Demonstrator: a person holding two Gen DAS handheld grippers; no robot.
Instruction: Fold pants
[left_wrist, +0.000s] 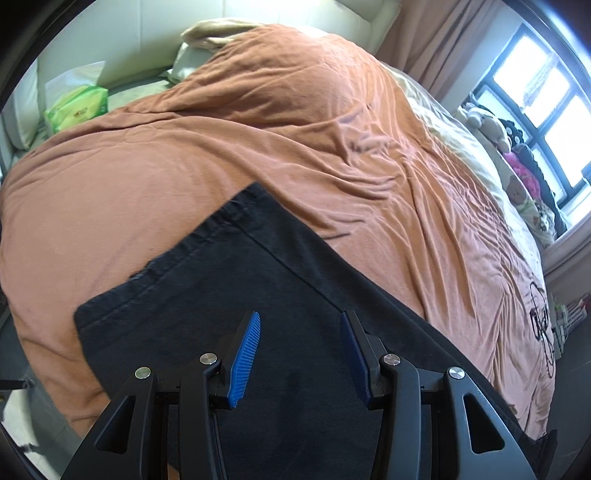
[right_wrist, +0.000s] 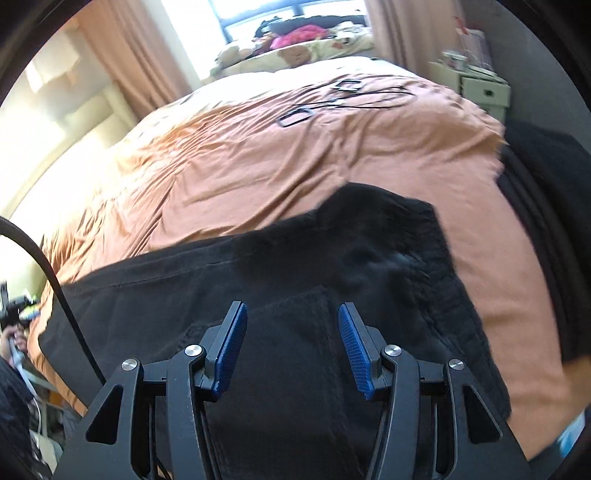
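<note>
A pack of tissues (left_wrist: 77, 107) in green wrapping lies at the far left of the bed, beside a pale pillow (left_wrist: 207, 48). An orange blanket (left_wrist: 258, 140) covers the bed, wrinkled across its middle. On the near side of it lie the black pants (left_wrist: 229, 280), spread flat, with a stitched hem running along their upper left edge.

The left gripper (left_wrist: 300, 325) hangs over the pants with its jaws parted about halfway; nothing sits between the blue pads (left_wrist: 245, 358), and the cloth below looks untouched. The right gripper (right_wrist: 291, 314) hangs over another part of the pants (right_wrist: 258, 280), where the fabric is bunched and doubled (its view is somewhat blurred). Its jaws are likewise about half open and empty, with its pads (right_wrist: 231, 354) clear of the cloth.

Farther right on the blanket lie thin black cords (right_wrist: 340, 96) with small frames. Along the window side sits a row of soft toys (left_wrist: 487, 122), and past them hangs a curtain (right_wrist: 122, 51). Pale boxes (right_wrist: 476, 85) stand at the right.
</note>
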